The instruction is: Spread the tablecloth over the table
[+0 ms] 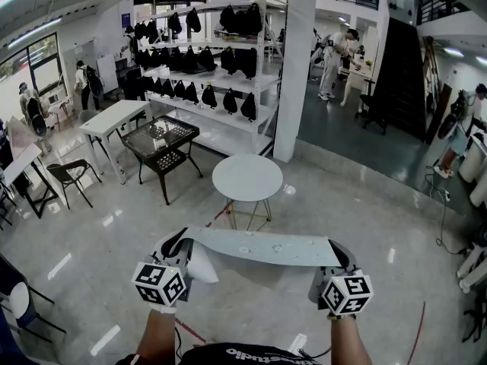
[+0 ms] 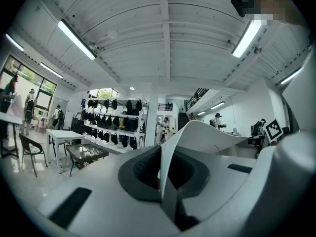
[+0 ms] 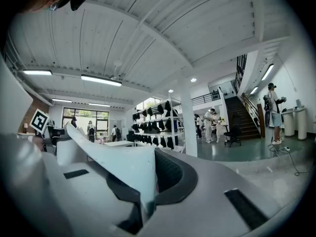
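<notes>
The round white table [image 1: 247, 177] stands straight ahead of both your grippers, well apart from them, and no cloth is on it yet. A dark mesh table [image 1: 161, 144] stands farther off, ahead of your left gripper. Leave that one alone.

The pale tablecloth [image 1: 259, 246] hangs in the air like a flat band, running from one gripper across to the other. It is nearer to you than the round table.

Your left gripper [image 1: 179, 248] pinches the left end of the cloth. Its jaws are pressed together on the thin sheet. Your right gripper [image 1: 338, 263] pinches the right end the same way.

I think your job now is to carry the cloth to the table. Keep both pinches tight so no end slips out. Keep the grippers level and wide apart so the cloth stays flat. Bring its middle over the middle of the table top. Then lower both ends together.
</notes>
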### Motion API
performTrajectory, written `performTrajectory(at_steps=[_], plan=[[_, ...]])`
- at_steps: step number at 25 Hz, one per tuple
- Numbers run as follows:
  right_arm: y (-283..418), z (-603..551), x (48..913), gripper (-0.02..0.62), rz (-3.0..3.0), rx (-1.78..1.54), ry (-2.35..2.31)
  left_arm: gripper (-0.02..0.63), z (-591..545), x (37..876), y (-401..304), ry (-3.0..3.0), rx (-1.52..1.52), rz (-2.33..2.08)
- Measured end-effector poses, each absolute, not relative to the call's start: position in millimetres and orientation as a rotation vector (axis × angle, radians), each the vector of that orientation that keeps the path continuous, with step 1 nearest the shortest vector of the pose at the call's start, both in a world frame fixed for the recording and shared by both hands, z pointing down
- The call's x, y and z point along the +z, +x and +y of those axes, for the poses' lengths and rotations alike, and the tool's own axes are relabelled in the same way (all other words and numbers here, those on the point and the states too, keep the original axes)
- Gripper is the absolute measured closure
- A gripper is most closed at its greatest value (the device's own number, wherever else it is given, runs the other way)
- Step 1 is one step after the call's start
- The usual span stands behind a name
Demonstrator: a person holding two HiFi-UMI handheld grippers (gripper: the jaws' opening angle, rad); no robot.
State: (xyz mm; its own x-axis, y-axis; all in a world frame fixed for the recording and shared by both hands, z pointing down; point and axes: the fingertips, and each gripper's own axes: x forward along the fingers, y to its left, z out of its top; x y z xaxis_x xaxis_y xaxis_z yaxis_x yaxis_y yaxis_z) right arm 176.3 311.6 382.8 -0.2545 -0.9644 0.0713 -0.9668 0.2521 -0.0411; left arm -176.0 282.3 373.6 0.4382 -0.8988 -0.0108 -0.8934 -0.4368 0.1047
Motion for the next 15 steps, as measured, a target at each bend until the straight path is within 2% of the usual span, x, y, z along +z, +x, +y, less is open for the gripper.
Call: performTrajectory(at_steps=[15], plan=[[186.2,331.0,380.4,0.571,-2.491,0.098,1.869,0.584,304.9,369.3,-165.2,2.576,-0.120,-1.646]])
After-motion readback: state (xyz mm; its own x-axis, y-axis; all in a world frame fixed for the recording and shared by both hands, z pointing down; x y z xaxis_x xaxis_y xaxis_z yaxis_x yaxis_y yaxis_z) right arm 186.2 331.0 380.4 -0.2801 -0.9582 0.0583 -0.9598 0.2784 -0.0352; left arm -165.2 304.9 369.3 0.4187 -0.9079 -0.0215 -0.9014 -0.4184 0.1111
